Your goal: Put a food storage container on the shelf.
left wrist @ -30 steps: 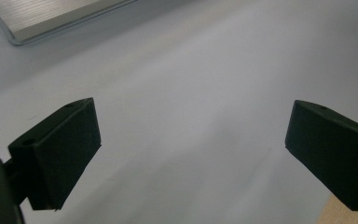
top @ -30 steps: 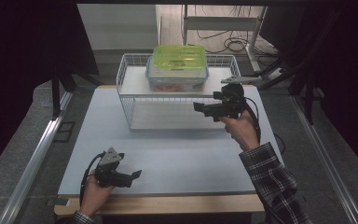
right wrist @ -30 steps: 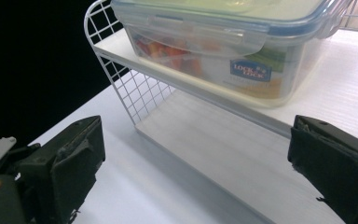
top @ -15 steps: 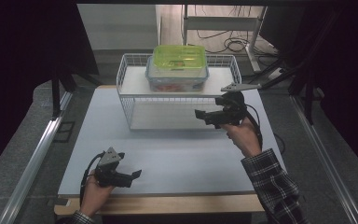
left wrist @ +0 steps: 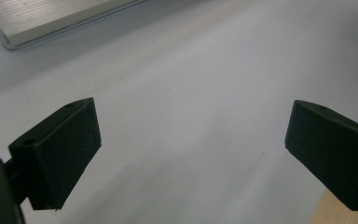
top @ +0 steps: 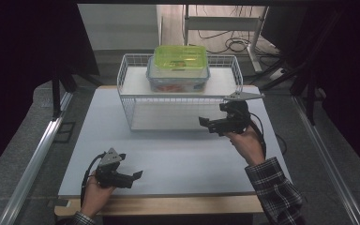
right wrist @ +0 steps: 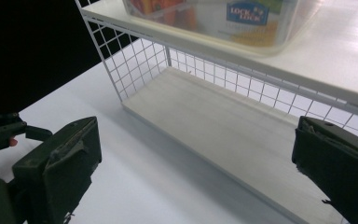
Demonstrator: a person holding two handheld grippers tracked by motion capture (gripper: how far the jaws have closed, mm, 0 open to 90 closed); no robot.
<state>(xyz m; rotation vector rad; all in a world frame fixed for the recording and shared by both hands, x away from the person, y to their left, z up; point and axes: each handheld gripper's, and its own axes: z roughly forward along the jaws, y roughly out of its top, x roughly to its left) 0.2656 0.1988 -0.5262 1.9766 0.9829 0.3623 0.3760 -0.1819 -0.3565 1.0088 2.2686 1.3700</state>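
Looking along the right gripper [right wrist: 193, 172], the top of the food box [right wrist: 214, 21] is cut off by the upper edge of the right gripper view, so its lid is seen from the high view, where it is a yellow-green lid [top: 180, 56] on a clear box [top: 178, 77]. The contents are hard to make out through the wall; only orange and red shapes are seen. A blue label [right wrist: 248, 12] on the wall can be read as "LOCK LOCK". The box is set on the upper shelf of the white wire rack [top: 133, 101], roughly at the middle of that shelf. The lower shelf [right wrist: 223, 126] of the rack is bare, and its far right end is hidden behind the right fingers [right wrist: 338, 172].

The right gripper [top: 205, 124] is held just in front of the rack, near its right end, apart from the wire. Its fingers are spread wide with nothing between them. The left gripper [top: 138, 175] is held well apart from the rack, near the front edge of the counter [top: 183, 154]. Its fingers [left wrist: 60, 154] are also spread wide and grip nothing; in the left gripper view only bare counter is seen between them, with the wooden edge [left wrist: 349, 186] partly hidden behind one finger.

Between the rack and the front edge of the counter a broad bare stretch is left. The left gripper is seen small and partly cut off at the left edge of the right gripper view [right wrist: 9, 130].
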